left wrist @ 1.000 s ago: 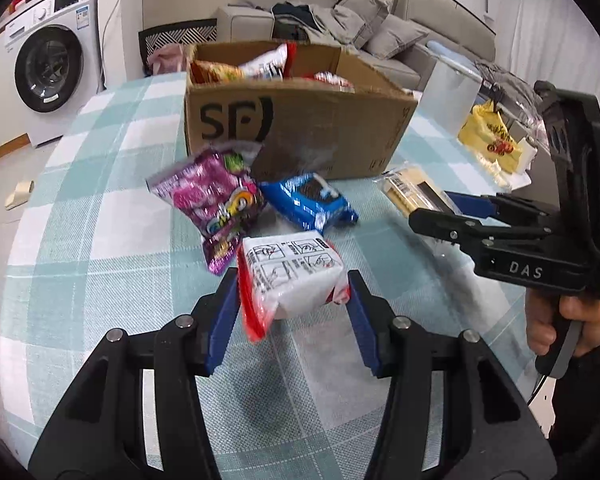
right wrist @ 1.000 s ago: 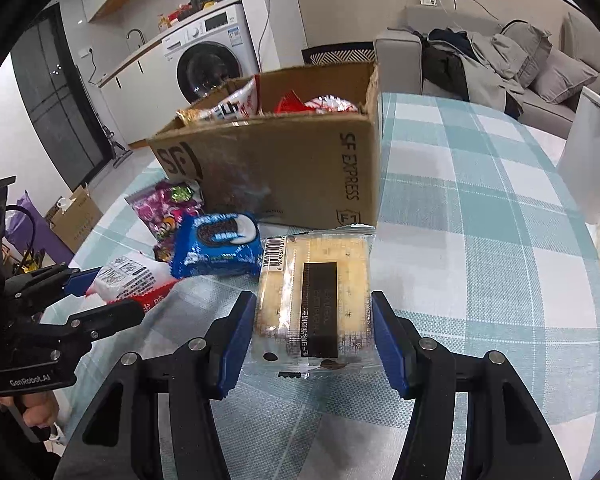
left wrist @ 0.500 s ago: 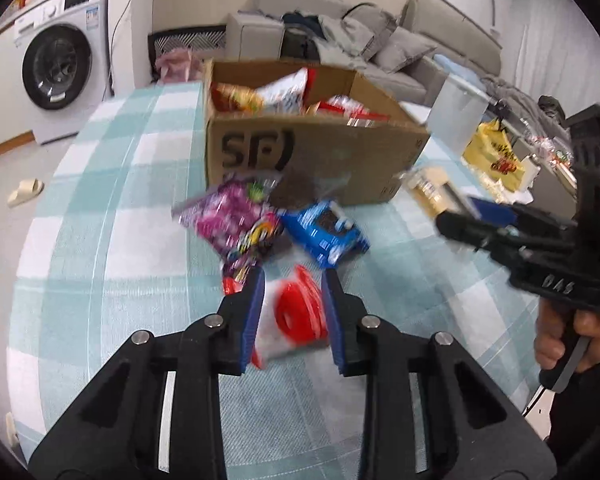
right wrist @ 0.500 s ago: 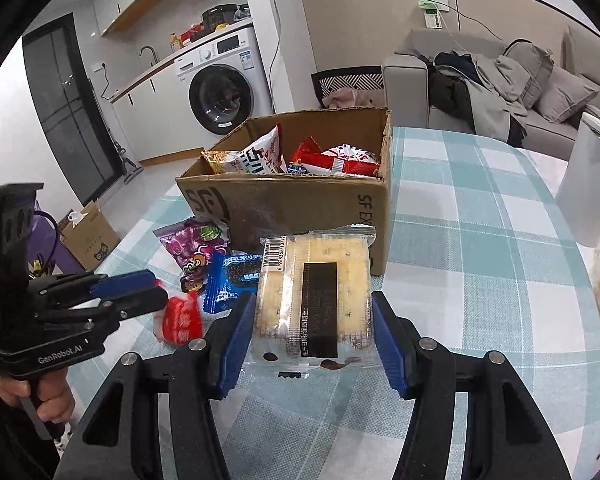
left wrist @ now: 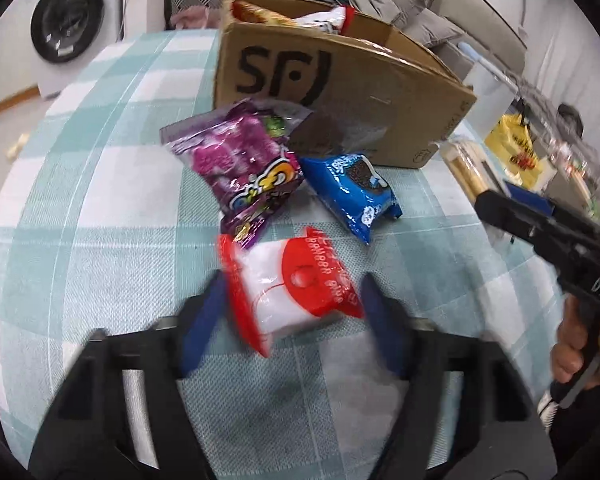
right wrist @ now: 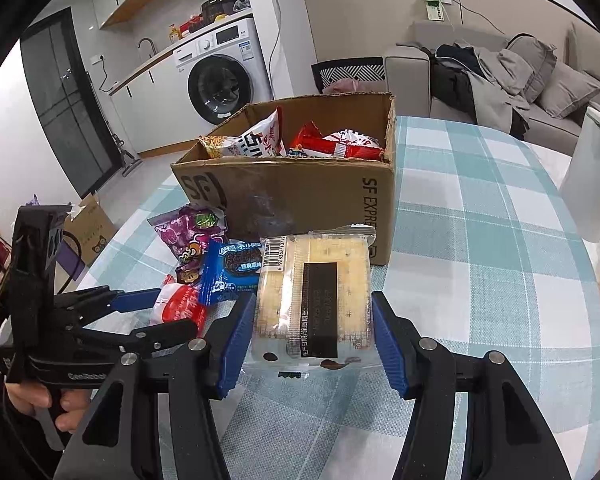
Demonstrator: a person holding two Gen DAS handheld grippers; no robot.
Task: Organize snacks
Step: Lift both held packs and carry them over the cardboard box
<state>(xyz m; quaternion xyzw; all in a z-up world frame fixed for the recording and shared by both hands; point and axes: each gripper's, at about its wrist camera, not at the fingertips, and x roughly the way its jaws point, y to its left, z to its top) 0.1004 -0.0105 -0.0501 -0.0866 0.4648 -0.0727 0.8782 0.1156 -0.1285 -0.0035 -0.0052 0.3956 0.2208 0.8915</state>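
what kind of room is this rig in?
Most likely a small home, an open living area with laundry and kitchen corner: a washing machine under a counter with a sink tap, a grey sofa piled with clothes, and a table with a checked tablecloth.

Home living space, washing machine [right wrist: 220, 88], sofa [right wrist: 500, 76], checked tablecloth [right wrist: 480, 240]

Left claw [left wrist: 290, 312] fingers motion-blurred, so contact with the red-and-white packet [left wrist: 292, 292] can't be confirmed; jaws opening with the packet between them. Cardboard box [left wrist: 332, 92] hides most of its contents; only packet tops show. Right claw [left wrist: 496, 204] cut off by the left view's right edge. Cracker pack [left wrist: 468, 168] half hidden behind it. Person's hand [right wrist: 40, 400] cropped at the frame edge. Print on cracker pack [right wrist: 316, 300] too small to read.
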